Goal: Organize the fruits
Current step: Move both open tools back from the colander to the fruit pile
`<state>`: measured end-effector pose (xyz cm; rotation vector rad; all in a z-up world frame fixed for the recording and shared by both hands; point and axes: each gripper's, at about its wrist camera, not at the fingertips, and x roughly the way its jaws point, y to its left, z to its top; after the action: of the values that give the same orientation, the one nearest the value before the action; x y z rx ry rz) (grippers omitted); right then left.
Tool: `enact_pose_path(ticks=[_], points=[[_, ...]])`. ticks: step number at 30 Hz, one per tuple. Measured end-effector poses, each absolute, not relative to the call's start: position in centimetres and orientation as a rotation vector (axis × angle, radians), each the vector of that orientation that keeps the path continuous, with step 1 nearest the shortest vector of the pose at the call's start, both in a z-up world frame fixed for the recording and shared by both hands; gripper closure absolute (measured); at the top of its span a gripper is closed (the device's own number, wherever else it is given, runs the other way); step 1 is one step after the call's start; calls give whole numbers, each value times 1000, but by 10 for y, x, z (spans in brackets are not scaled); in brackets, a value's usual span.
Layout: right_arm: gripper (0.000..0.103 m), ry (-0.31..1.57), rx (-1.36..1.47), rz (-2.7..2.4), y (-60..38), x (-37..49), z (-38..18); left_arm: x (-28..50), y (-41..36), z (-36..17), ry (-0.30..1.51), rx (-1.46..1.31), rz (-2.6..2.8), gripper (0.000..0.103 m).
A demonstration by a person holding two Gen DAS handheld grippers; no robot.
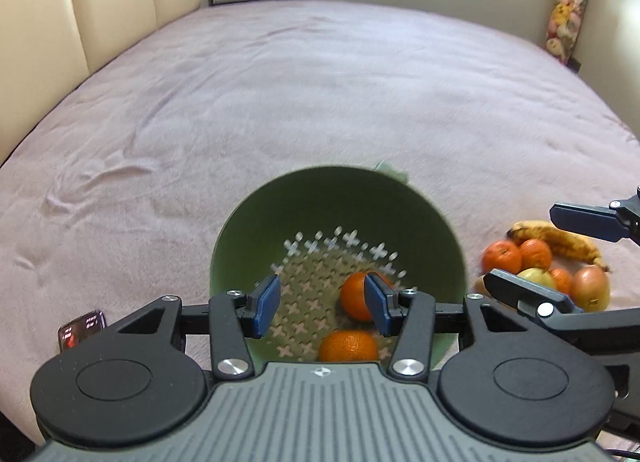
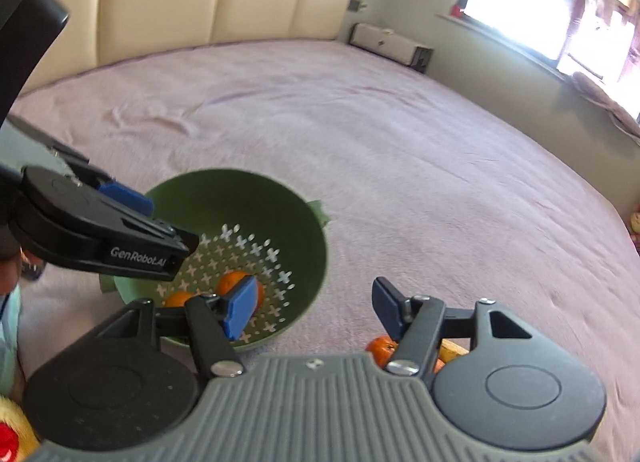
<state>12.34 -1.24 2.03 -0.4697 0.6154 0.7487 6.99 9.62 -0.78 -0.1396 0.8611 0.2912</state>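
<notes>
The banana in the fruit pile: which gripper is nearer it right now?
Right. The right gripper is over the fruit pile, jaws open and empty, straddling the banana. The left gripper is over the green colander, off to the pile's side.

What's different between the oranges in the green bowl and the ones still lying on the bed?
The oranges in the green bowl are two, resting on its perforated bottom with nothing else beside them. The oranges on the bed sit on the pink cover, bunched against a spotted banana and other produce. Both sets look alike: small, round, bright orange.
</notes>
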Motion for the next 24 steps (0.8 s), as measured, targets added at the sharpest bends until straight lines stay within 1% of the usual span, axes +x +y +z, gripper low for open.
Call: enact_pose_path(ticks=[7,17,24], points=[[38,599,-397,651,-40,119,27,63,81,-1,796,-171,228,46],[38,699,-255,468,-94,117,14,60,36,-4,731,-134,74,46],[37,780,-207,373,-133,117,-6,65,2,-17,735,-149,-68,46]])
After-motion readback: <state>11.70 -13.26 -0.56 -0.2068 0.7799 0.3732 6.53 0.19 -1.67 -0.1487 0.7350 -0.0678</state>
